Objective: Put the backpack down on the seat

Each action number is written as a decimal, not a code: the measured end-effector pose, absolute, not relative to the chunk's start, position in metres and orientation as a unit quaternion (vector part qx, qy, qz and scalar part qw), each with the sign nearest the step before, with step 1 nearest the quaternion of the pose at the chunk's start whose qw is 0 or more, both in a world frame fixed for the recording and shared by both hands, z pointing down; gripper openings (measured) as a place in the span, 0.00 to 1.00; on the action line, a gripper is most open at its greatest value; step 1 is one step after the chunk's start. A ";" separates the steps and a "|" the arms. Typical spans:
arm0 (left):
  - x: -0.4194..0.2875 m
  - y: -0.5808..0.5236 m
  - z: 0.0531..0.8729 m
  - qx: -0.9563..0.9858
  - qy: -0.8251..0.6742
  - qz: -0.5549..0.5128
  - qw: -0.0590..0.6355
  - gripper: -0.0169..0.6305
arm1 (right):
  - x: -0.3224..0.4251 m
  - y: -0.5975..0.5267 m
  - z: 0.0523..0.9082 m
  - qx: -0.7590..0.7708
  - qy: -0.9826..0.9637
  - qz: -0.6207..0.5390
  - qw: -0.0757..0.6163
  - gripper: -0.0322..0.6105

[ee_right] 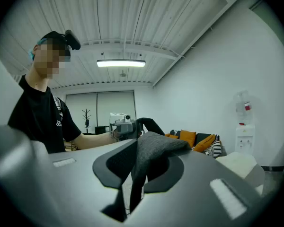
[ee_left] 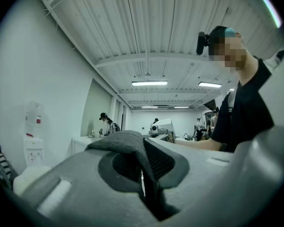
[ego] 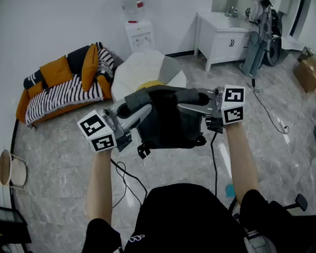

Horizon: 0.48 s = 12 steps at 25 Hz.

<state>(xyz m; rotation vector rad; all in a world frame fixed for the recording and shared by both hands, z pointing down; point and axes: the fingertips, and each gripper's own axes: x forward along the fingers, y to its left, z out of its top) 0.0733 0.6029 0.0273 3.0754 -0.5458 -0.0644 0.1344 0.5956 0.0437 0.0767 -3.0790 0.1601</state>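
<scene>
The room was an open office workspace with a lounge corner: striped sofa [ego: 63, 91], water dispenser [ego: 138, 29], white cabinet [ego: 224, 40], grey tiled floor [ego: 58, 157], ceiling strip lights [ee_left: 149, 83], and workers [ee_left: 105, 123] in the background.

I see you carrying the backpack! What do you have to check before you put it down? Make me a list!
1. Left gripper pinching the backpack: ok, its jaws are shut on a grey strap.
2. Right gripper pinching too: ok, shut on grey strap fabric.
3. Backpack held up between both grippers: ok, it is off the floor.
4. Backpack right over the beanbag: cannot tell; in the head view it only shows in front of it.
5. Room on the beanbag: ok where it shows; its near edge is hidden behind the backpack.
6. Cable trailing below the grippers: not ok, it might catch, so mind it.
</scene>
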 end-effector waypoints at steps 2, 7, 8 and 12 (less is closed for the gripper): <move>0.075 0.605 0.030 0.985 -0.170 -0.025 0.013 0.07 | 0.138 0.596 0.044 0.032 -0.997 0.062 0.027 0.11; 0.078 0.606 0.032 0.986 -0.168 -0.018 0.011 0.07 | 0.141 0.595 0.046 0.048 -0.996 0.068 0.017 0.12; 0.078 0.606 0.032 0.985 -0.170 -0.016 0.009 0.07 | 0.142 0.595 0.045 0.050 -0.996 0.066 0.015 0.12; 0.077 0.606 0.031 0.982 -0.188 -0.005 0.005 0.07 | 0.140 0.598 0.040 0.051 -0.997 0.058 0.011 0.12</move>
